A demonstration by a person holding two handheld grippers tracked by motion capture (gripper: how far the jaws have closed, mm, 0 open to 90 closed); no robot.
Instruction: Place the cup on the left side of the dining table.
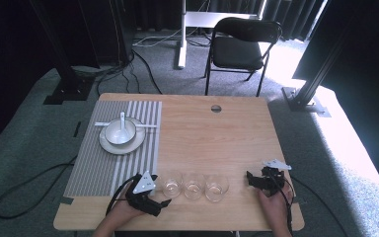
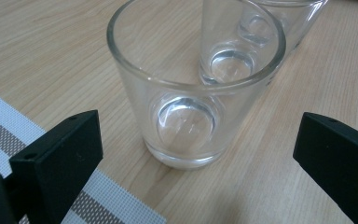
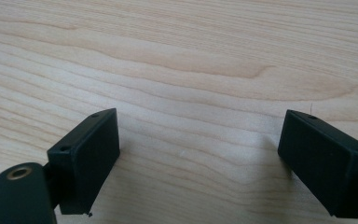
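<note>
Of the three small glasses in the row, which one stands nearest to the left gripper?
The leftmost glass, beside the striped mat. It stands just in front of the open left gripper; the middle glass and the right glass stand farther along.

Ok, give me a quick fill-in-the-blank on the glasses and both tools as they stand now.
1. A row of ___ empty glasses stands along the table's near edge.
2. The left tool is ___, pointing at the nearest glass.
3. The white bowl holds a ___.
4. The right tool holds ___.

Missing words: three; open; spoon; nothing
</note>
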